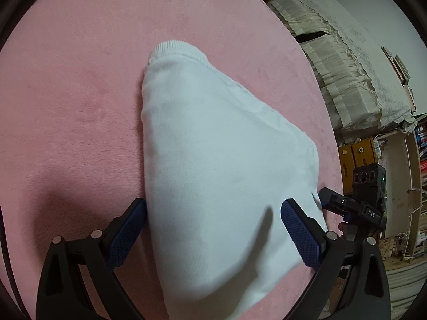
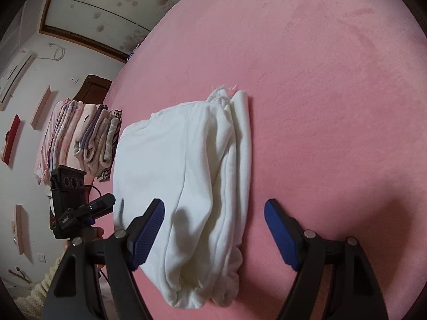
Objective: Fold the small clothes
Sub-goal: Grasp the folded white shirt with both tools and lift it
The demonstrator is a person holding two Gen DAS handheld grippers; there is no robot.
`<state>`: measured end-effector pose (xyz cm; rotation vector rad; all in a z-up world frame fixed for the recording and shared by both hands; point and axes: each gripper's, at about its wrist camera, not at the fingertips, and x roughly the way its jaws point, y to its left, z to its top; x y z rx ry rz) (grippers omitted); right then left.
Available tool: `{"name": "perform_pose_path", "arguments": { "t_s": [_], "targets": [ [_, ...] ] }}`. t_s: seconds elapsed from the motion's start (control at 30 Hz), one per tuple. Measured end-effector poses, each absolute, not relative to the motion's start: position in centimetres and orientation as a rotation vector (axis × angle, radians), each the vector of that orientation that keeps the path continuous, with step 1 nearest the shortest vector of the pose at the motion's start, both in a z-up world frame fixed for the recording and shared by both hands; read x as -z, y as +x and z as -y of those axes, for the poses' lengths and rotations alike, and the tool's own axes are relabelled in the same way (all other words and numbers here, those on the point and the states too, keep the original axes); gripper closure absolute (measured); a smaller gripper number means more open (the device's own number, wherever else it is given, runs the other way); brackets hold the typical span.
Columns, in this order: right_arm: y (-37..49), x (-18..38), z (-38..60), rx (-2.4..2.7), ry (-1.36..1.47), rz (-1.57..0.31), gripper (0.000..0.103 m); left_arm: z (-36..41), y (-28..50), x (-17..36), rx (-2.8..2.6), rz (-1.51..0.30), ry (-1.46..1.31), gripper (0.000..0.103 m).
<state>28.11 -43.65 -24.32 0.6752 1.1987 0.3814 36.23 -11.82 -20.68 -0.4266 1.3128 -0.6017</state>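
Folded white garment (image 1: 218, 165) lies on pink blanket (image 1: 80, 93) between the spread, empty jaws of left gripper (image 1: 213, 229) and right gripper (image 2: 213, 226).

White capital letters reading "DAS" are printed on the black body of the right tongs (image 1: 355, 209), seen at the edge of the left wrist view. The left tongs (image 2: 80, 213) carry a similar small white mark in the right wrist view, possibly the same letters, but too blurred to read. No other text is legible.
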Motion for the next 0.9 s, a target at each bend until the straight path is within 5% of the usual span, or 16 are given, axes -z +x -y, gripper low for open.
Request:
{"name": "perform_pose_path", "arguments": {
  "t_s": [0.47,0.5,0.57,0.63,0.9],
  "targets": [
    [29.8,25.3,40.2,-0.480,0.635,-1.146,0.025,13.1,36.9,21.9,0.631,-1.311,-0.415,0.005],
    [29.8,25.3,40.1,-0.481,0.627,-1.143,0.027,13.1,36.8,21.8,0.624,-1.310,-0.404,0.008],
    [29.5,25.2,40.0,-0.470,0.604,-1.140,0.050,13.3,36.6,21.6,0.616,-1.309,-0.381,0.016],
    [29.4,25.4,40.3,-0.462,0.599,-1.141,0.061,13.5,36.5,21.3,0.599,-1.303,-0.352,0.023],
    [28.5,23.3,38.7,-0.409,0.469,-1.106,0.081,14.8,35.5,18.7,0.547,-1.247,-0.243,0.068]
  ]
}}
